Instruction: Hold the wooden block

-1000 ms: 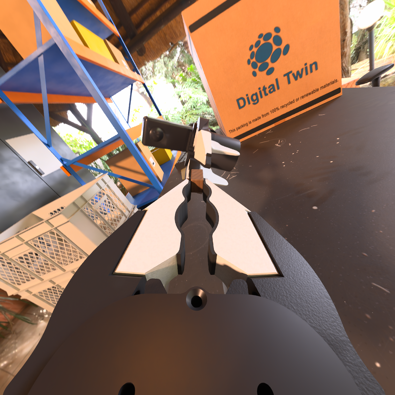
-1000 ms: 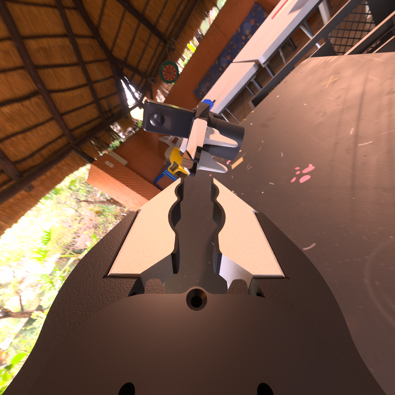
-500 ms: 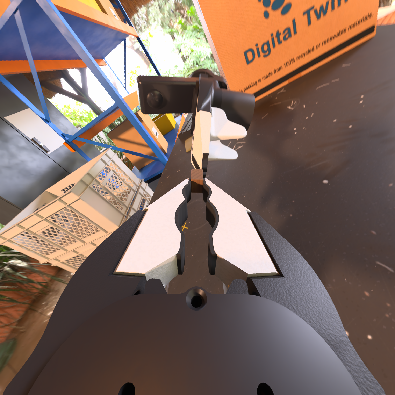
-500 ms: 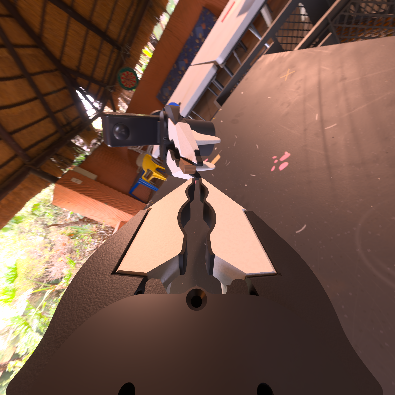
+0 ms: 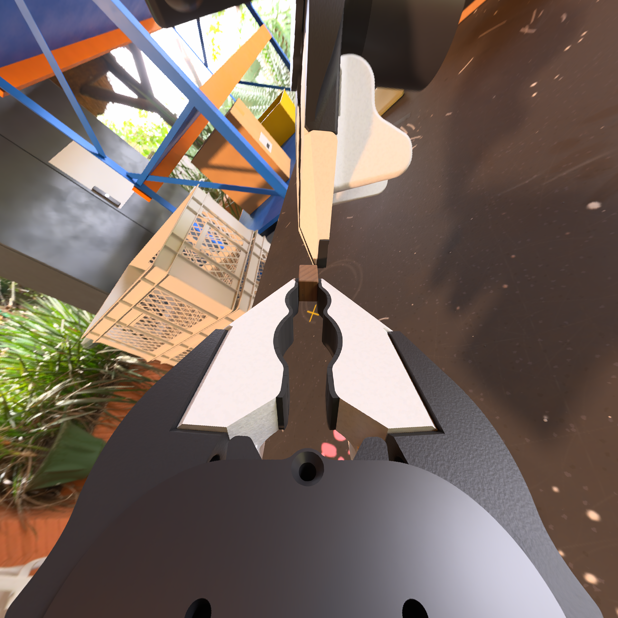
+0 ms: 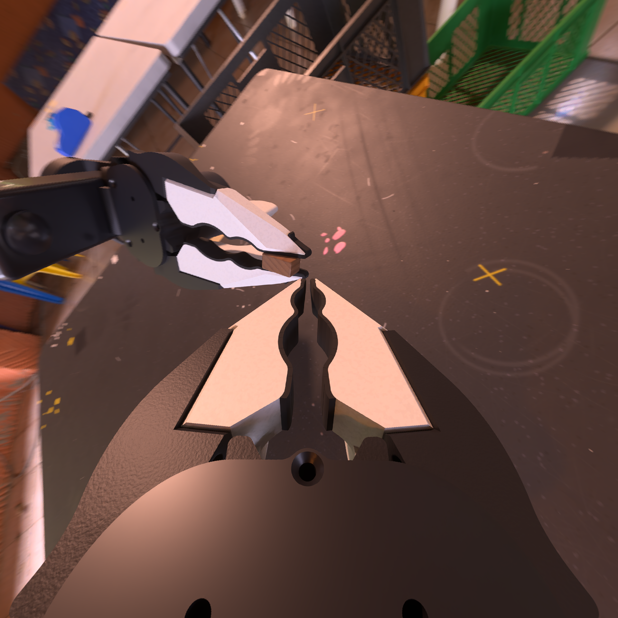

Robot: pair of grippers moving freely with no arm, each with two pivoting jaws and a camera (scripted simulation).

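Note:
My left gripper is shut on a small wooden block, pinched at its fingertips above the dark table. The right wrist view shows it from the side: the left gripper comes in from the left with the block between its tips. My right gripper is shut and empty, its tips just below and right of the block, very close to the left gripper's lower finger. In the left wrist view the right gripper appears edge-on, its tip just beyond the block.
The dark table carries yellow cross marks and pink spots. A beige lattice crate and a blue and orange rack stand off the table's left. A green crate stands beyond the far edge.
The right gripper has gone from open to shut and now sits tip to tip with the left gripper. Both views have tilted down towards the table. The left gripper still holds the block.

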